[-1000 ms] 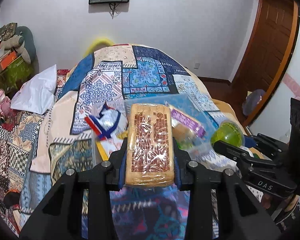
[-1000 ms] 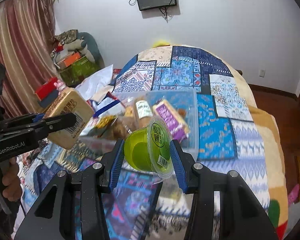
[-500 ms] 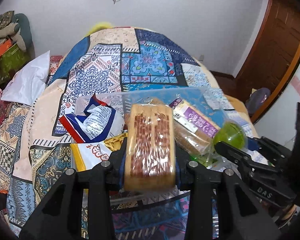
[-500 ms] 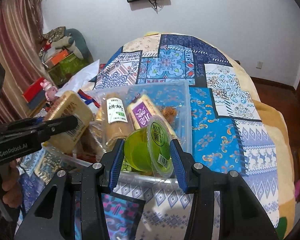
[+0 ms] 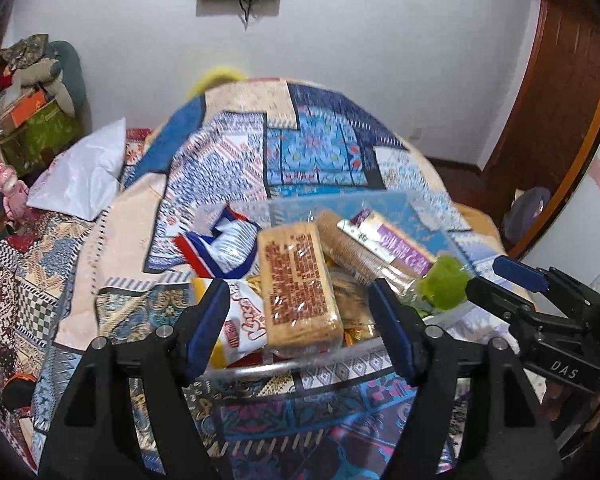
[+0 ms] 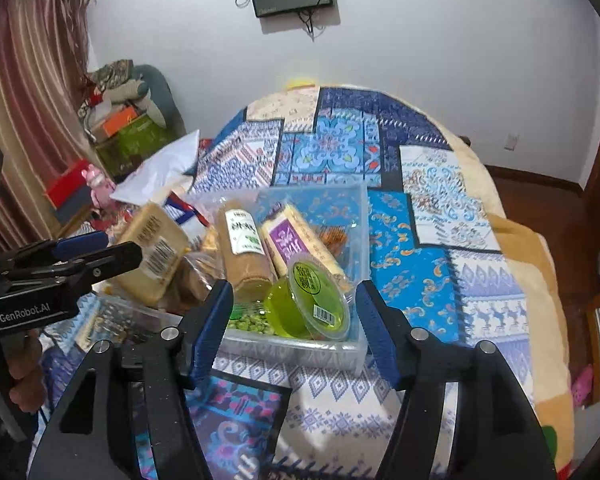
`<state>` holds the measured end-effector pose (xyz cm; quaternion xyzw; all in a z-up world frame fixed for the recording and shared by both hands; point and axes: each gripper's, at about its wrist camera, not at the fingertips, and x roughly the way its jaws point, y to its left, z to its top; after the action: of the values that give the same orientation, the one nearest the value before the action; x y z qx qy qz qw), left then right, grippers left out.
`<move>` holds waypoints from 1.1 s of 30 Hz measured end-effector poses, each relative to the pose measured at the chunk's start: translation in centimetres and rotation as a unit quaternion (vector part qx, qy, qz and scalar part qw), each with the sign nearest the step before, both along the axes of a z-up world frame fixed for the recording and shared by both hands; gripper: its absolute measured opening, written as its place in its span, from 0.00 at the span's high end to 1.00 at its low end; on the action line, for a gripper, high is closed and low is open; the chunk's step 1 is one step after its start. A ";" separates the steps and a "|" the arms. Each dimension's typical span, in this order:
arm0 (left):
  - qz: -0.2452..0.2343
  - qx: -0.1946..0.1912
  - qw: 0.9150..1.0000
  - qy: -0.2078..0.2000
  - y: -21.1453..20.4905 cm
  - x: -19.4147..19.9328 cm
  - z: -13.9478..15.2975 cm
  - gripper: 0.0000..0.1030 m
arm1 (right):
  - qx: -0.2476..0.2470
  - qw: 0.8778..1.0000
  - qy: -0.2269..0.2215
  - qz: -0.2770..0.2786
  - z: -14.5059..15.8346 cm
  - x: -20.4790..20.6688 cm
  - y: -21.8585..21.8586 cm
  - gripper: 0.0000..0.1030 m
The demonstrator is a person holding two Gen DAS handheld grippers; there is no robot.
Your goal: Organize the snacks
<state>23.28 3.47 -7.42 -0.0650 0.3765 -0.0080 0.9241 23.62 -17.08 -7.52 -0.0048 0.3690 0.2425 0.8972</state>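
Observation:
A clear plastic bin [image 6: 300,350] sits on the patchwork quilt and holds several snacks. My left gripper [image 5: 298,326] is open, just behind a tan wrapped cracker pack [image 5: 296,288] that lies in the bin's left part; that pack also shows in the right wrist view [image 6: 152,252]. My right gripper [image 6: 294,326] is open, just behind a green jelly cup [image 6: 308,302] that lies on its side in the bin's near right corner. A brown biscuit roll [image 6: 244,252] and a purple-labelled pack [image 6: 296,248] lie further in.
A blue-striped snack bag [image 5: 224,246] and a yellow-and-white bag [image 5: 240,320] sit at the bin's left. A white pillow [image 5: 80,176] and stacked boxes [image 5: 32,120] are at the far left. The bed's edge and a wooden door [image 5: 560,120] are on the right.
Both grippers have opened. The cracker pack and the jelly cup have left the jaws and now lie in the bin. Both grippers moved closer to the bin.

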 end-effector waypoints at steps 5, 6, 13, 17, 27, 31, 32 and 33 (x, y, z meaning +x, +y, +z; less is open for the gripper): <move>0.007 0.010 0.998 -0.057 -0.1 -3.9 3.7 0.31 | 0.021 0.999 -0.031 0.002 3.5 -2.6 -0.7 0.41; 0.006 0.013 0.997 -0.070 -0.2 -4.8 4.5 0.31 | 0.026 0.999 -0.038 0.003 4.2 -3.2 -0.9 0.41; 0.005 0.026 0.990 -0.140 -1.0 -10.1 8.4 0.22 | 0.061 0.995 -0.085 0.005 8.4 -7.9 -1.9 0.38; 0.004 0.020 0.985 -0.169 -1.1 -12.3 9.7 0.15 | 0.078 0.990 -0.114 0.001 9.8 -10.4 -2.4 0.24; 0.008 0.028 0.979 -0.200 -1.7 -16.0 9.5 0.03 | 0.070 0.986 -0.152 -0.015 9.9 -13.2 -2.3 0.10; 0.010 0.027 0.976 -0.217 -1.6 -16.9 9.2 0.02 | 0.075 0.985 -0.155 -0.022 9.6 -13.5 -2.4 0.01; 0.010 0.028 0.975 -0.219 -1.7 -17.0 9.2 0.02 | 0.078 0.984 -0.157 -0.026 9.5 -13.5 -2.4 0.01; 0.011 0.030 0.975 -0.221 -1.7 -17.1 9.2 0.02 | 0.078 0.984 -0.159 -0.027 9.5 -13.6 -2.5 0.01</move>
<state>6.21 1.75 1.78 -0.0377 0.1627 -0.0008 0.9860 9.99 -19.58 1.96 0.0366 0.2020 0.2423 0.9482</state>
